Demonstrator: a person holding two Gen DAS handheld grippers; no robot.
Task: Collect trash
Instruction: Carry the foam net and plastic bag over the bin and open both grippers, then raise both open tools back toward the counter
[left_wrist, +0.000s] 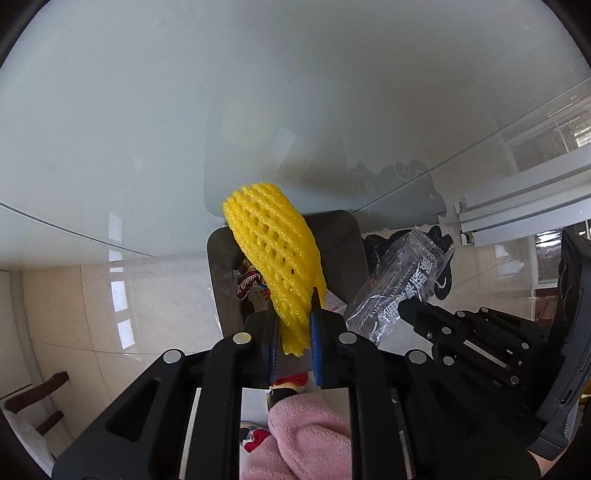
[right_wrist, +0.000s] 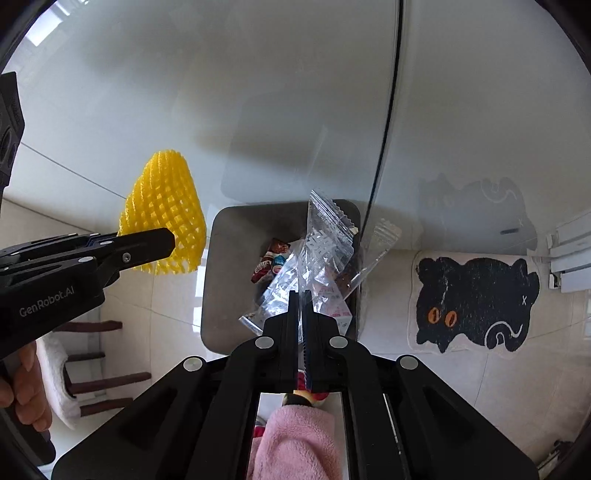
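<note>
Left wrist view: the left hand-held gripper points steeply down and is clenched on a yellow foam fruit net, which sticks out ahead of its fingertips. Just beyond and below the net sits a dark rectangular bin on the pale tiled floor; a red snack wrapper lies inside it. To the right of this gripper, the right hand-held gripper grasps a clear plastic wrapper with printed lettering. A frosted glass desk fills the upper part of the view.

Right wrist view: the right hand-held gripper has its jaws nearly together, pinching the clear plastic wrapper directly over the bin. Snack wrappers and a small carton lie in the bin beneath it. To the left of this gripper, the left hand-held gripper holds the yellow net beside the bin's left edge. A black cat-shaped mat lies on the floor to the right. A pink fleece sleeve shows behind the gripper.
</note>
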